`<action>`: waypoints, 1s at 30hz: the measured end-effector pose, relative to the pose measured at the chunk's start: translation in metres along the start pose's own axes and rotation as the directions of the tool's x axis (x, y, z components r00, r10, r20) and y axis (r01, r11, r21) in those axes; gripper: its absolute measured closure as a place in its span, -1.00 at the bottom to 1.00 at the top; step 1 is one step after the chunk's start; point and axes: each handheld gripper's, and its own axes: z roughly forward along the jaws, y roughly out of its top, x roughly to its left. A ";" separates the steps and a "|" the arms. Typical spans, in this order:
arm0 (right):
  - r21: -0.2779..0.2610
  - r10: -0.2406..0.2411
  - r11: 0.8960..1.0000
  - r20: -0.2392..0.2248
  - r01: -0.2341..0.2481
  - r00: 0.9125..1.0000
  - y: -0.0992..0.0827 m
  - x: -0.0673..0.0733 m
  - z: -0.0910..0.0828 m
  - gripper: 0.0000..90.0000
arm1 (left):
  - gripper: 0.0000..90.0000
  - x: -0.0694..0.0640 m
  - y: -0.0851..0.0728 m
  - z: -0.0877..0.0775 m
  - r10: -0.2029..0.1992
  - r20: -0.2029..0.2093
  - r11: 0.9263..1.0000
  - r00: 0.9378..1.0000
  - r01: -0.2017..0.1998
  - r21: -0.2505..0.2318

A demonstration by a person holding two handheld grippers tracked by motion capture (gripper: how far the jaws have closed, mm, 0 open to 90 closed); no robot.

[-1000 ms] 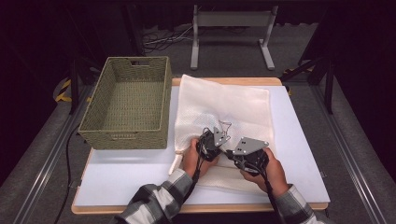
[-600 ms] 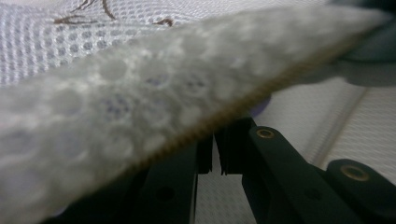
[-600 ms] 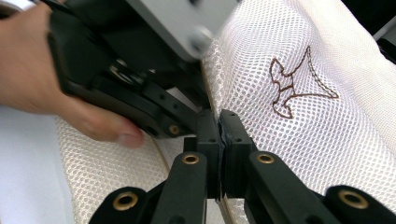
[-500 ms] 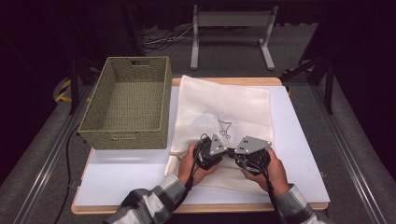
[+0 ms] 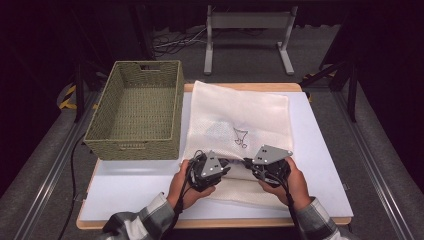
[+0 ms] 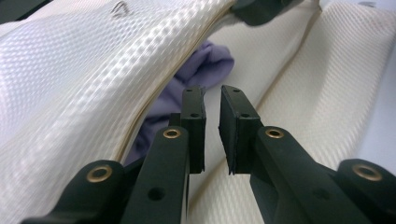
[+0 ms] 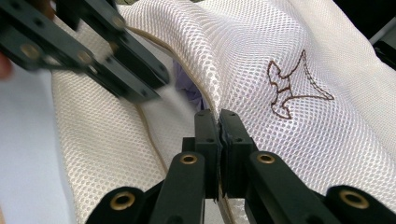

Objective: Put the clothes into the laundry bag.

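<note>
Dark studio floor surrounds a white tabletop (image 5: pixel 135 195) where a cream mesh laundry bag (image 5: pixel 250 112) lies flat beside a woven green basket (image 5: pixel 135 107). From my remote station I have the right tool (image 7: pixel 219 116) clamped together on the upper hem of the bag's mouth, lifting it. My left tool (image 6: pixel 212 95), at the bag's near edge in front of the opening, stands slightly apart with nothing between its jaws; they have just been opening. A lilac cloth (image 6: pixel 205 70) lies tucked inside the bag.

I judge the bag light, limp and floppy; its mesh should grip well, and the bound hem is the firmest place to hold.

No brand or lettering is legible. One brown outline, stitched on the bag's upper layer (image 7: pixel 292 86), is the sole marking.
</note>
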 end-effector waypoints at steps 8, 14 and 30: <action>0.000 -0.001 1.000 -0.004 0.001 1.000 0.000 0.001 0.000 0.95 | 0.74 0.013 -0.023 -0.035 -0.018 -0.064 1.000 0.998 0.019 0.022; -0.003 0.008 1.000 -0.008 -0.009 1.000 -0.001 0.000 -0.002 0.94 | 0.70 0.024 -0.045 -0.059 -0.053 -0.123 0.998 0.991 0.056 0.028; 0.019 -0.006 1.000 -0.027 0.007 1.000 -0.002 0.001 0.001 0.92 | 0.23 0.042 -0.080 -0.065 -0.139 -0.123 0.981 0.983 0.154 0.117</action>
